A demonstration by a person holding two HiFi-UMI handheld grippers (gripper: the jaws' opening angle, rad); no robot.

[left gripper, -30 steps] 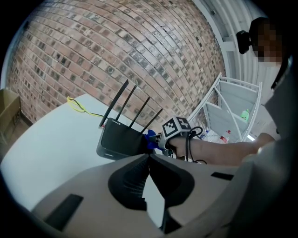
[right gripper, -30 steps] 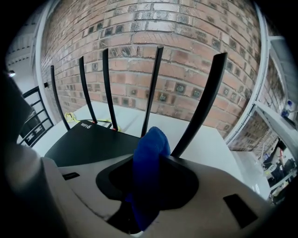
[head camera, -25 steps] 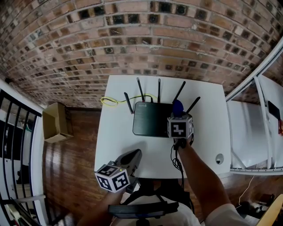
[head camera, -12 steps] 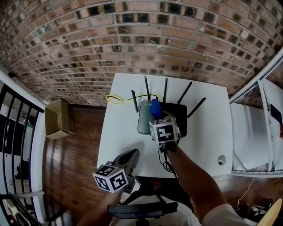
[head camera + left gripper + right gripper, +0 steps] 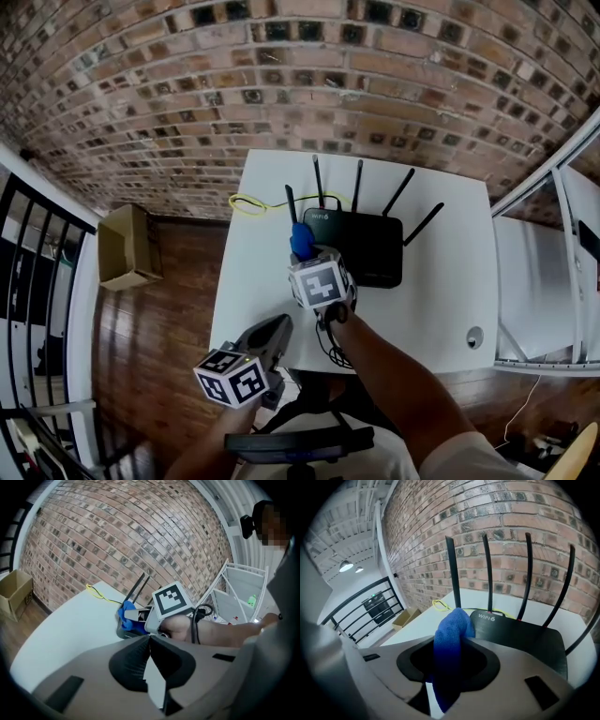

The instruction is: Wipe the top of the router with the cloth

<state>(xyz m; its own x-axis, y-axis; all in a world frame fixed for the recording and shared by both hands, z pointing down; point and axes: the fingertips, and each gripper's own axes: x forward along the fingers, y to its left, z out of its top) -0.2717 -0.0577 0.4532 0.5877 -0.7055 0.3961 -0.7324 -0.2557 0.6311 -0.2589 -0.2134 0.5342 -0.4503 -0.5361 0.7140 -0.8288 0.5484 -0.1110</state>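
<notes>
**Item 1. Router [image 5: 361, 246], one.** Black and flat. It lies at the far middle of the white counter [image 5: 253, 281], with its back to the brick wall. Five antennas [image 5: 357, 186] stand along its rear and sides, so the lid is open to a sweep from the front.

**Item 2. Cloth [image 5: 451, 634], one.** Blue and bunched, with a wad standing out past the jaw tips, likely to serve as the wiping pad. It sits at the router's left edge. Contact with the lid cannot be confirmed.

**Item 3. Right gripper [image 5: 307, 258], one.** It is clenched on the cloth and reaches over the counter toward the router's left front corner.

**Item 4. Left gripper [image 5: 150, 667], one.** The jaws are pressed together with nothing between them. It is held back at the counter's near left edge, apparently to keep out of the way.

**Item 5. Yellow cable [image 5: 246, 202], one.** It is looped on the counter behind the router's left side.

**Item 6. Cardboard box [image 5: 127, 246], one.** It is on the wood floor, left of the counter.
</notes>
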